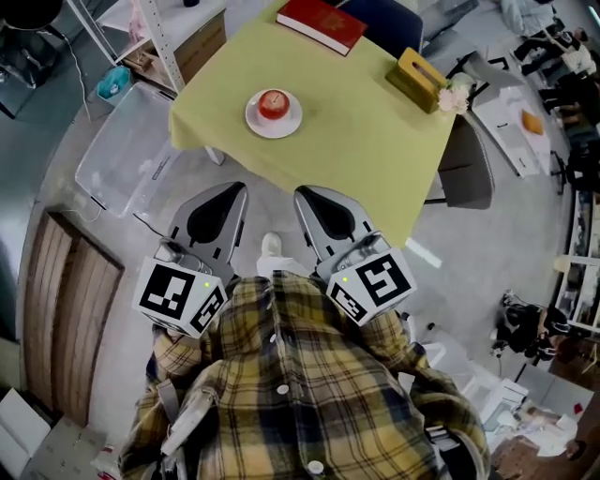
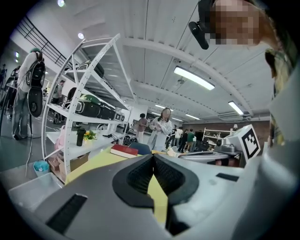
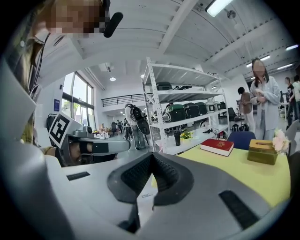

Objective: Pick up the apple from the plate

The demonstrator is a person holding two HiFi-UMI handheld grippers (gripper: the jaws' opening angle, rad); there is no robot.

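Note:
A red apple [image 1: 273, 103] sits on a white plate [image 1: 289, 124] near the front left of a table under a yellow-green cloth [image 1: 356, 150]. My left gripper [image 1: 229, 191] and right gripper [image 1: 308, 193] are side by side in front of the table's near edge, short of the plate, pointing toward it. Both are shut with nothing between the jaws. In the left gripper view the left gripper [image 2: 153, 157] has its tips touching over the cloth. The right gripper [image 3: 151, 157] looks the same in its own view. Neither gripper view shows the apple or plate.
On the table lie a red book [image 1: 322, 22], an olive tissue box [image 1: 418, 78] and pale flowers [image 1: 455, 97]. A grey chair [image 1: 472, 164] stands at the table's right, a clear plastic bin [image 1: 120, 155] and a white shelf rack [image 3: 180, 112] at its left. People stand [image 2: 161, 126] beyond.

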